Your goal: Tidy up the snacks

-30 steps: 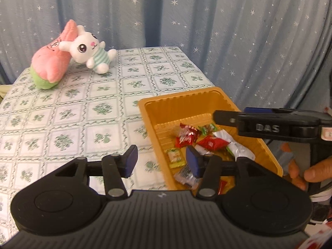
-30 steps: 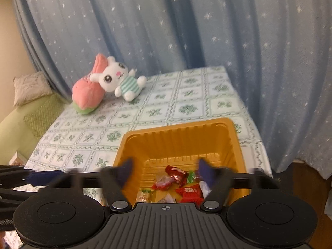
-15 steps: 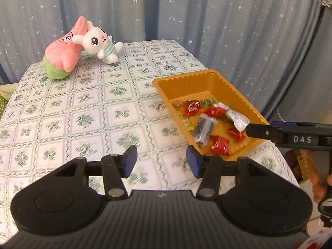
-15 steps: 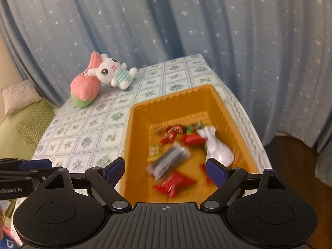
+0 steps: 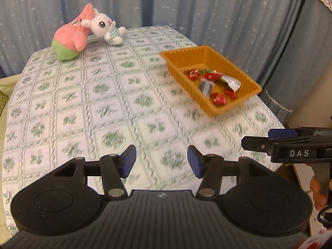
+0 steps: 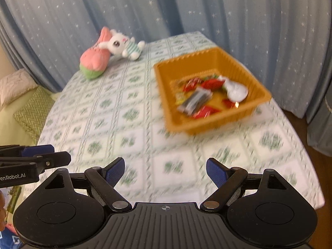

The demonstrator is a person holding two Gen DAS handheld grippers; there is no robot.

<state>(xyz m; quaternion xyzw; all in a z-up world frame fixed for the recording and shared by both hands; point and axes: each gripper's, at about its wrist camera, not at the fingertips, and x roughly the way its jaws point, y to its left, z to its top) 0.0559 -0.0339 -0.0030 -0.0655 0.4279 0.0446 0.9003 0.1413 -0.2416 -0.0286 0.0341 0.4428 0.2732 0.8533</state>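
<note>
The orange plastic tray rests flat on the bench, near the right edge and toward the far right corner, with its ribbed walls upright. The snacks lie inside it, grouped in the half nearer the cameras: red-wrapped candies, a dark striped packet and a silver-white wrapper; in the right wrist view the same contents are blurred, and only the red candies, the dark packet and the white wrapper can be told apart. The bench carries a white cloth with a green floral check. At the far left corner a pink and green plush toy lies on its side, and a white rabbit plush in a striped shirt leans against it, touching. A blue star-printed curtain hangs behind the bench. The left gripper hovers above the near edge of the bench, well apart from the tray; its blue pads stand partly apart and nothing is between them. The right gripper is positioned over the near edge beside it; its jaws have just been opening and now stand wide, with nothing between them. Each gripper appears at the side of the other's view, and fingers of a hand show on the handle of the right gripper.
</note>
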